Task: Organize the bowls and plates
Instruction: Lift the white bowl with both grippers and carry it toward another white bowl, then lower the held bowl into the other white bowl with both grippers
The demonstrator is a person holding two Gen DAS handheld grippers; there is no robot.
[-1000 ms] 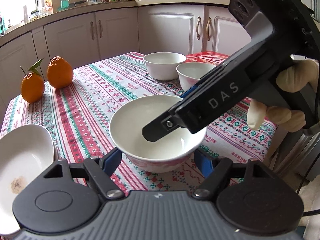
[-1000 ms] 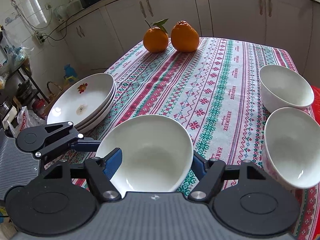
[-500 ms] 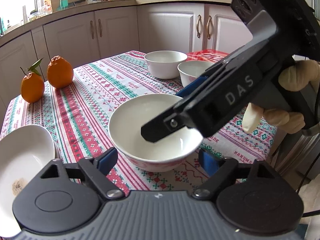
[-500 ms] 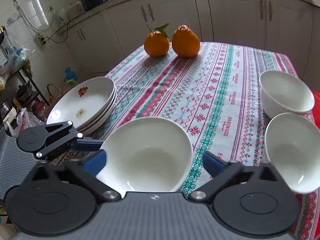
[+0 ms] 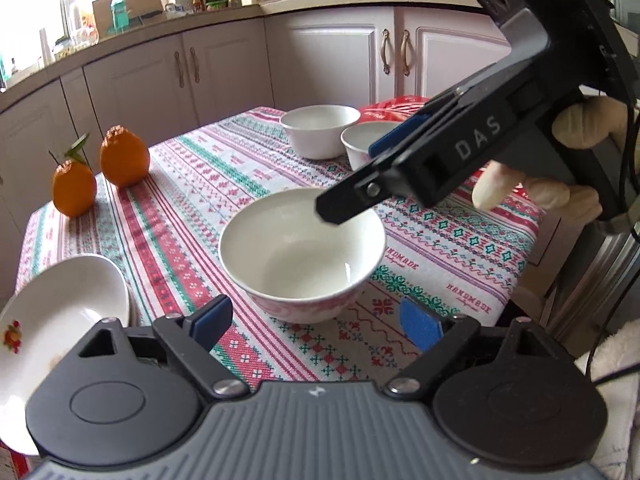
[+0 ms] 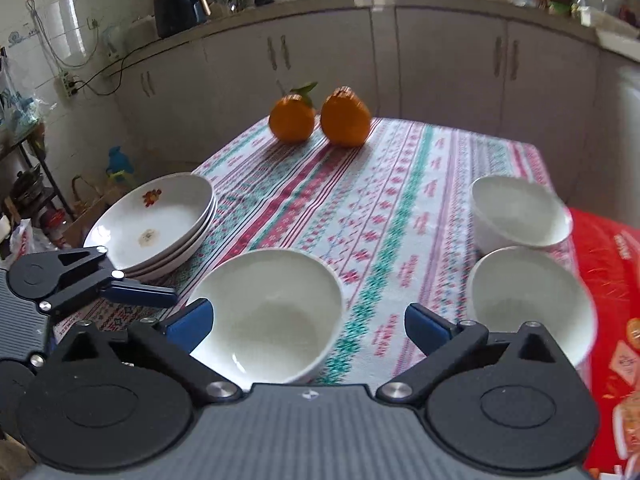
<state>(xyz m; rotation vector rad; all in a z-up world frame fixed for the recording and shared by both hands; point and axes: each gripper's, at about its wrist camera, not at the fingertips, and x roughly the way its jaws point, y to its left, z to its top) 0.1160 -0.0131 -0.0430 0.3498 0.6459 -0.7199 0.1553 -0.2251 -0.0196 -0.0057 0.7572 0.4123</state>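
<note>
A white bowl with a pink pattern (image 5: 300, 248) stands on the striped tablecloth (image 5: 192, 216), just ahead of my left gripper (image 5: 316, 324). That gripper is open, its blue pads clear of the bowl's sides. My right gripper (image 6: 308, 324) is open wide, with the same bowl (image 6: 272, 312) low between its pads and untouched. In the left wrist view, the right gripper's black finger (image 5: 348, 208) hangs above the bowl's far rim. Two more white bowls (image 6: 520, 212) (image 6: 528, 304) stand at the right. A stack of white plates (image 6: 156, 220) sits at the left edge.
Two oranges (image 6: 292, 118) (image 6: 346, 116) rest at the far end of the table. A red printed bag (image 6: 616, 280) lies past the two bowls on the right. My left gripper's finger (image 6: 136, 294) reaches in beside the plates. Kitchen cabinets ring the table.
Both grippers' jaws have spread away from the bowl. The right gripper has lifted and drawn back, its finger now out of the bowl and above the rim. The bowl stays on the cloth.
</note>
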